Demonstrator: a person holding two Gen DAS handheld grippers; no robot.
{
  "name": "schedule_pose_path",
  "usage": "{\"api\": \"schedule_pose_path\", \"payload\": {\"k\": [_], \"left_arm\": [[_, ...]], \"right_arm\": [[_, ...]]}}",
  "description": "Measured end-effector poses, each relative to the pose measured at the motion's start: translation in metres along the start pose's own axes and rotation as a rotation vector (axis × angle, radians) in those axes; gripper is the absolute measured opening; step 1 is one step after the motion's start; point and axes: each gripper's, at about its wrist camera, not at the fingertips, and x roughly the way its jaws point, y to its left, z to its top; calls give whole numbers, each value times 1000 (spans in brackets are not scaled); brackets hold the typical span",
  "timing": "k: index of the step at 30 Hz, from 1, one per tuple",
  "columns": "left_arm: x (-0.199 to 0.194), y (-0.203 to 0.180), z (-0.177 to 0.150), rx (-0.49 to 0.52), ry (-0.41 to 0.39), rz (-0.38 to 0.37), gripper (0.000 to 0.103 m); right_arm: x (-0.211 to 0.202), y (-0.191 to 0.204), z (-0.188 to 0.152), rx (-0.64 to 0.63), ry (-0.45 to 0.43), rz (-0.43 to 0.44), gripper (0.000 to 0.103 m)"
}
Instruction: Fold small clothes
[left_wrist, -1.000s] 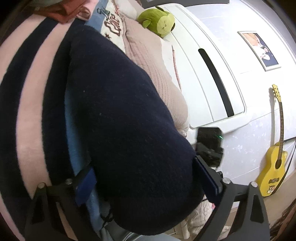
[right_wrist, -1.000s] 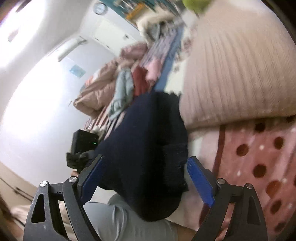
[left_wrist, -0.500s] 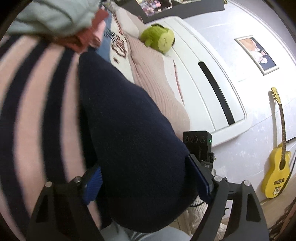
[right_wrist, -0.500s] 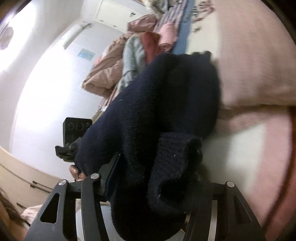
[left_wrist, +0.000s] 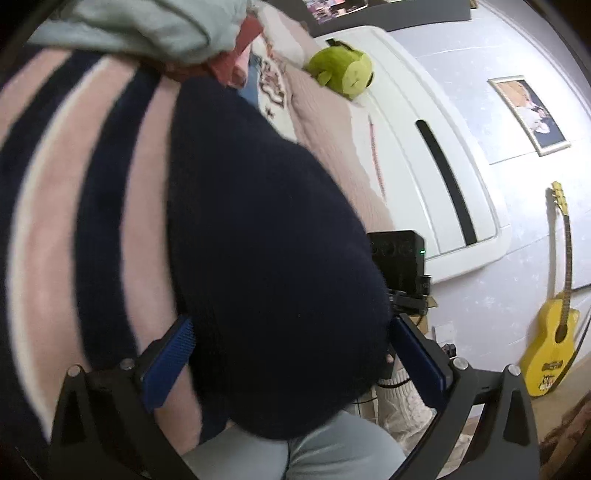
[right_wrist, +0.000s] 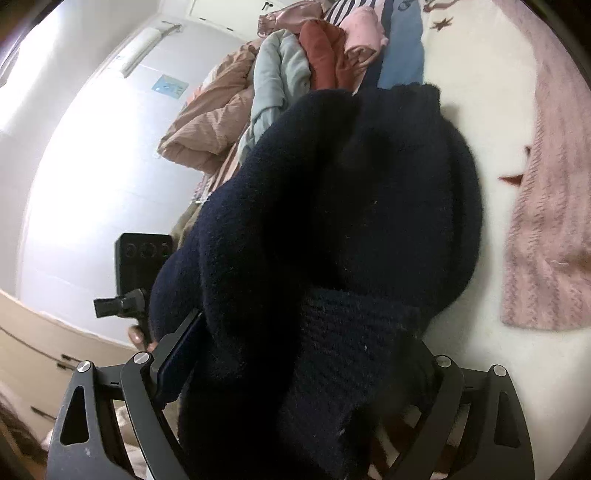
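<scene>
A bulky navy knitted garment (left_wrist: 266, 240) lies on the bed and fills the gap between the blue pads of my left gripper (left_wrist: 291, 350). Those jaws are opening and stand very wide, the knit bulging between them. In the right wrist view the same garment (right_wrist: 351, 203) is folded into thick rolls, and its ribbed edge drapes over my right gripper (right_wrist: 299, 343). The right jaws are opening too; the left pad (right_wrist: 177, 362) shows beside the knit, the other finger is hidden under it. Each gripper's black camera box (left_wrist: 397, 254) (right_wrist: 142, 258) shows in the other's view.
A pink and navy striped blanket (left_wrist: 48, 221) covers the bed. A pile of clothes (right_wrist: 314, 55) lies further along, with a pink knitted piece (right_wrist: 546, 221) to the right. Beyond are a green plush toy (left_wrist: 341, 72), a white headboard (left_wrist: 424, 155) and a yellow guitar (left_wrist: 554, 343).
The right jaws closed on the knit half a second ago and now stand wider again. Both grippers have slid along the bed towards the clothes pile, the garment between them.
</scene>
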Motion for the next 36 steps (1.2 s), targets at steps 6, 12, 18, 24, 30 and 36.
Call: {"api": "schedule_pose_path", "payload": {"k": [6, 12, 18, 24, 30, 36], "left_arm": [[-9, -18, -4, 49, -98, 25, 88], [-50, -51, 12, 125, -179, 21, 87], [-136, -90, 24, 238, -308, 94, 87], [-238, -100, 19, 272, -443, 215, 87], [-286, -57, -2, 168, -491, 290, 87], [-315, -33, -24, 123, -545, 324, 87]], "right_arm": [[-1, 10, 2, -22, -65, 93, 54], [-5, 62, 21, -124, -149, 162, 52], [8, 136, 49, -249, -182, 205, 52], [67, 217, 72, -343, -145, 253, 52], [145, 256, 61, -434, -41, 205, 52], [195, 262, 49, -385, 28, 236, 52]]}}
